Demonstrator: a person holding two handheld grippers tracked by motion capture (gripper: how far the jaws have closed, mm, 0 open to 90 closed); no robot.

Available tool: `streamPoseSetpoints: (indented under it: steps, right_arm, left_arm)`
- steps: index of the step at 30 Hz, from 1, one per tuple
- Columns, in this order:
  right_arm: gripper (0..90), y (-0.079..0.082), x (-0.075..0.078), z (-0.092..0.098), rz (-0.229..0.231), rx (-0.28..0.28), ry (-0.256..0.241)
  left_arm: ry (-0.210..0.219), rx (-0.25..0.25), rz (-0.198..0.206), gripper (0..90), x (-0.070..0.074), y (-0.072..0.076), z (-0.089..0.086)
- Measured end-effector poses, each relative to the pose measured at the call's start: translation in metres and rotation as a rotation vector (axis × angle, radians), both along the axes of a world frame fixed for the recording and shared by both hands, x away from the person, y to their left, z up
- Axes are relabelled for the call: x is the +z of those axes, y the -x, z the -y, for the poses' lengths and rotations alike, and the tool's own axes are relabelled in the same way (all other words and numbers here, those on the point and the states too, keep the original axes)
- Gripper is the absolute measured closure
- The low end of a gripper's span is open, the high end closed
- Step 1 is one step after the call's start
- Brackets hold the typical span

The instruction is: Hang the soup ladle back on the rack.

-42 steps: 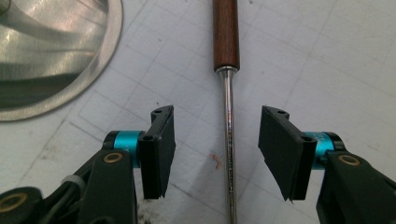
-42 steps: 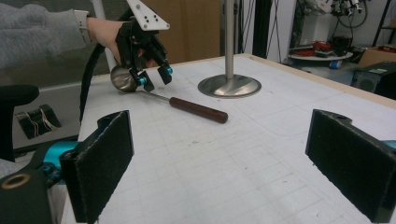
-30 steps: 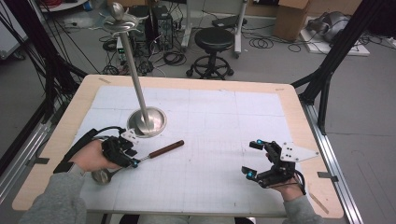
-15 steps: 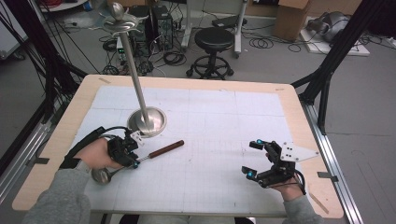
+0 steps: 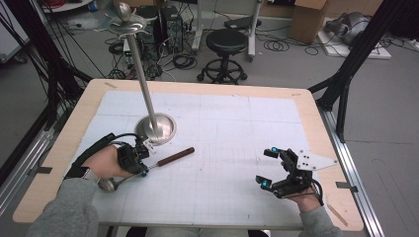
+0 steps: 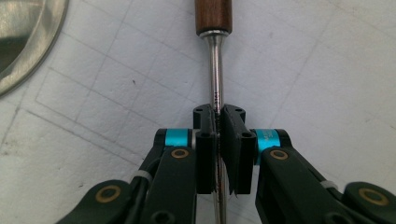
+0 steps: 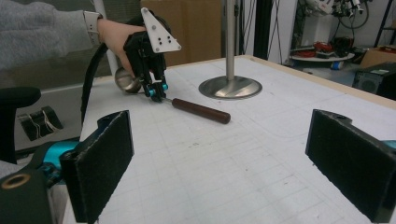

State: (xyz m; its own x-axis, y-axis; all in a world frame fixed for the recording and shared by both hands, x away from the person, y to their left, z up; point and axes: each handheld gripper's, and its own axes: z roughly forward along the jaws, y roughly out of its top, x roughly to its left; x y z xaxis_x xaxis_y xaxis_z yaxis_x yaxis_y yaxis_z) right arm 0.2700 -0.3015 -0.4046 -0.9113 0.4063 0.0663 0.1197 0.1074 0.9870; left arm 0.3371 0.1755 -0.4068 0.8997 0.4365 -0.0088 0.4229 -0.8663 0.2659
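A: Where's the ladle [image 5: 163, 160]?

B: Flat on the counter [image 5: 227, 133], just in front of the stand's round base [image 5: 156, 127]. Its long axis runs from the bowl beside the person's left hand out to the wooden handle [image 5: 176, 156], pointing toward the counter's middle.

A: Who has it?

B: The left gripper [image 6: 218, 122], clamped on the metal shaft just short of the wood. The right gripper [image 5: 266, 168] sits well apart, jaws spread wide, holding nothing.

A: Anything one view adds?

B: The right gripper view shows the bowl [image 7: 125, 80] resting low behind the left gripper; the left gripper view confirms the pinch.
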Motion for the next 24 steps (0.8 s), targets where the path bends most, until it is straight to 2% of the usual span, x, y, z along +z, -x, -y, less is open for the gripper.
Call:
streamPoseSetpoints:
  steps: [5,7,8,9,10,11,15,16,17,21,23,24]
  right_arm:
    - [6.7,0.001,0.000,0.000,-0.006,0.003,-0.001]
    - [6.7,0.002,0.000,0.001,-0.012,-0.002,-0.003]
    - [6.7,0.001,0.000,0.001,-0.005,-0.005,-0.002]
    - [6.7,0.001,0.000,0.001,-0.005,-0.005,-0.002]
    - [6.7,0.002,0.000,0.001,-0.010,-0.004,-0.001]
    - [6.7,0.002,0.000,0.001,-0.010,-0.004,-0.001]
    - [6.7,0.001,0.000,0.001,-0.006,-0.002,0.002]
    - [6.7,0.001,0.000,0.000,-0.005,-0.003,0.002]
    - [6.7,0.001,0.001,0.000,-0.006,-0.003,0.000]
    - [6.7,0.001,0.000,0.000,-0.004,-0.003,0.001]
    - [6.7,0.000,0.000,0.000,-0.008,-0.004,0.001]
    - [6.7,0.000,0.000,-0.001,-0.010,-0.001,0.004]
  left_arm:
    - [0.018,-0.001,0.018,84.0,0.001,0.002,-0.002]
    - [0.047,0.007,0.023,84.0,0.004,0.003,-0.006]
    - [0.105,0.030,0.031,84.0,0.007,0.006,-0.010]
    - [0.105,0.030,0.031,84.0,0.007,0.006,-0.010]
    - [0.152,0.036,0.044,84.0,0.014,0.007,-0.017]
    - [0.152,0.036,0.044,84.0,0.014,0.007,-0.017]
    - [0.232,0.053,0.077,84.0,0.024,0.014,-0.028]
    - [0.237,0.051,0.085,84.0,0.027,0.015,-0.031]
    - [0.270,0.072,0.096,84.0,0.029,0.018,-0.036]
    - [0.291,0.090,0.099,84.0,0.031,0.022,-0.041]
    - [0.285,0.079,0.111,84.0,0.031,0.024,-0.040]
    - [0.297,0.081,0.118,84.0,0.033,0.025,-0.039]
